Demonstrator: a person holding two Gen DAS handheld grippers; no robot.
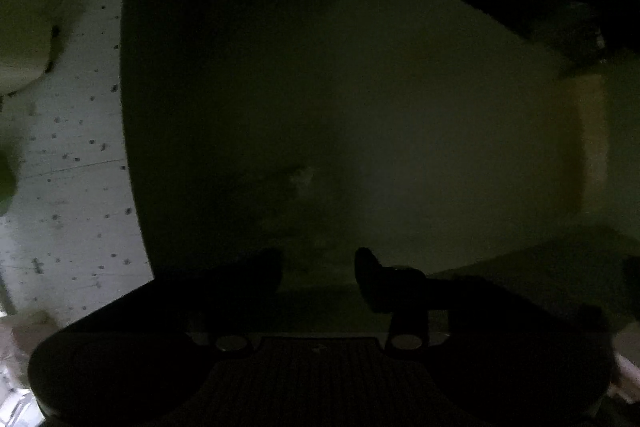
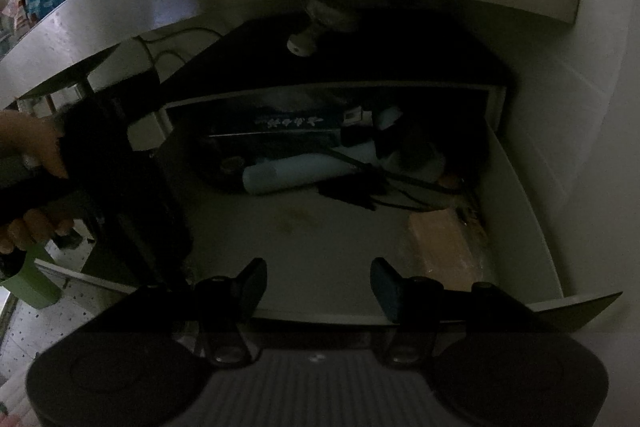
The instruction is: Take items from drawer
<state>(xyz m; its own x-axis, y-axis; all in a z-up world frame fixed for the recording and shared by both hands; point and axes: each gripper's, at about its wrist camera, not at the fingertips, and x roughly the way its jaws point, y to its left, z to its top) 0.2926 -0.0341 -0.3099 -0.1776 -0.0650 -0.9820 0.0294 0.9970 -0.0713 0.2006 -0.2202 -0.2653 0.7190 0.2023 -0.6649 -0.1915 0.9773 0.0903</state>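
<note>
We find the drawer (image 2: 520, 195) standing open beneath the worktop (image 2: 168, 7), with goods lying in its far half: a dark flat box (image 2: 276, 131) bearing pale lettering, a pale blue tube (image 2: 296, 177) lying on its side, black cables (image 2: 360, 187) draped across the tube, and a brown wrapped packet (image 2: 444, 243) against the right wall. The near floor of the drawer is bare. The right gripper (image 2: 318, 283) hovers at the near edge, its fingers spread apart and carrying nothing. The left gripper (image 1: 318, 267) looks down into deep shadow over a plain surface; its fingers likewise stand apart with nothing between them. A hand (image 2: 28, 151) at the left grips a dark handle. Our concerns are these. The cables lie across the tube, so lifting the tube could drag them along, or pull it askew out of the hold. The tube is round and smooth and may roll away from closing fingers. The packet sits tight to the right wall, leaving little room for a finger on that side. The dimness, worst in the left view, makes judging depth unreliable and a finger may strike the drawer floor. Whether other goods have already left the drawer we cannot determine.
</note>
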